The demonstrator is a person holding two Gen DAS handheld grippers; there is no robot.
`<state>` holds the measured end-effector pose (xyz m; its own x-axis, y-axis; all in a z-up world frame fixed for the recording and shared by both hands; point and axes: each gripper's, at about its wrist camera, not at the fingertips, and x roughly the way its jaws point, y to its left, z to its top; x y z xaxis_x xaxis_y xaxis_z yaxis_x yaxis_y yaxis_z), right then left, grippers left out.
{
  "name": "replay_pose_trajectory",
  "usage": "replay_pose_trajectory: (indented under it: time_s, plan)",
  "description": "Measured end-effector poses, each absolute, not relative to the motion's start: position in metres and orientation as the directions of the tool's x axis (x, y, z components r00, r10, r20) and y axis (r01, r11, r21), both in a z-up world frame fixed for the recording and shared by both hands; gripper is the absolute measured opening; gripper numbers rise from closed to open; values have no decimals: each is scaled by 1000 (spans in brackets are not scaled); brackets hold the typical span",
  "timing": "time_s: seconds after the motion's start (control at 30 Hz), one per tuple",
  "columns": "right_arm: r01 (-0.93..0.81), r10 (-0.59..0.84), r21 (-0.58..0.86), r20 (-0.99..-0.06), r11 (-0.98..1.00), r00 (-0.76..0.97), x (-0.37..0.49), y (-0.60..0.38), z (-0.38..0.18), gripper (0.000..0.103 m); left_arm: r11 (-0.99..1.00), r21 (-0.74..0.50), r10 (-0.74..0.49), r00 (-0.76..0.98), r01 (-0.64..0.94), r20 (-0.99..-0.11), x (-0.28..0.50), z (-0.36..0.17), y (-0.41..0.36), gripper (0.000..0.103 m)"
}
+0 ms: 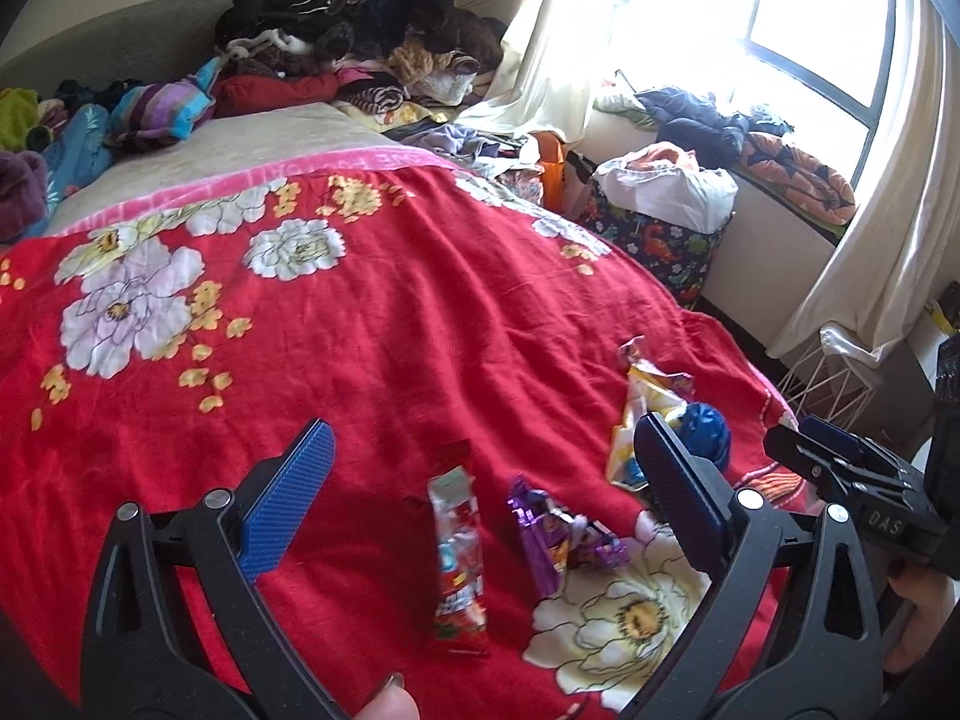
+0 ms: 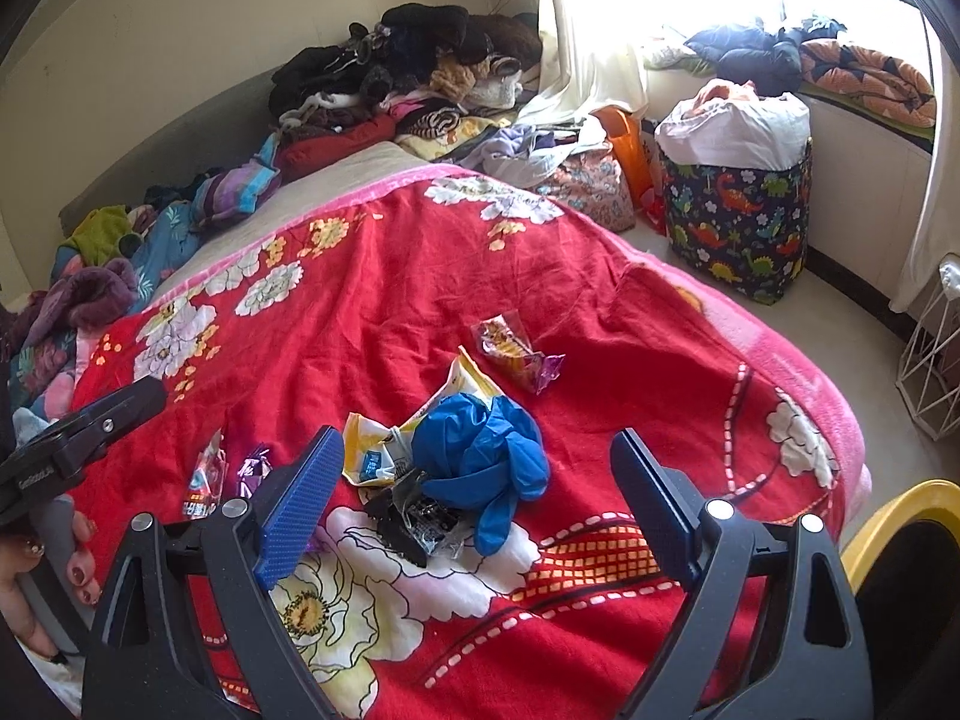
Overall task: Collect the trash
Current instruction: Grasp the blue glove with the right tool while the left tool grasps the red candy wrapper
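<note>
- The left gripper has its fingers spread wide with nothing in them, framing the red wrapper and purple wrapper at lower centre, probably lining up a pick.
- The right gripper is likewise wide and empty, poised over the blue glove and yellow packet.
- All the trash lies loose on the red floral blanket.
- A yellow-rimmed bin sits at lower right, likely the drop point.

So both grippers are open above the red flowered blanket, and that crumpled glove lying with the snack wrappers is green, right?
Nearly. The glove is blue, not green, as the right wrist view shows plainly. The rest holds: the left gripper and right gripper are both open above the red flowered blanket, and the glove lies among wrappers.
</note>
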<state>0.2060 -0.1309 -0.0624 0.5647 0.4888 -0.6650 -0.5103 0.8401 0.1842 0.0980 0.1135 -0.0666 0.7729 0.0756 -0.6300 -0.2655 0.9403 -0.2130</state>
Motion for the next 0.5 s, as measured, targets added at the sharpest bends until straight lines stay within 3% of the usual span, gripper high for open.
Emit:
replay_pose_trajectory:
  time_s: [0.2, 0.3, 0.5]
  plan:
    - [-506, 474, 185, -700, 843, 535, 220, -119, -81, 87, 936, -221, 53, 730, -274, -682, 96, -87, 121, 92]
    - [-498, 476, 204, -714, 843, 513, 229, -116, -90, 86, 934, -233, 23, 697, -271, -716, 97, -100, 122, 83]
    - [-482, 485, 248, -740, 841, 466, 242, -117, -109, 71, 931, -248, -26, 629, -269, -777, 102, -124, 120, 58]
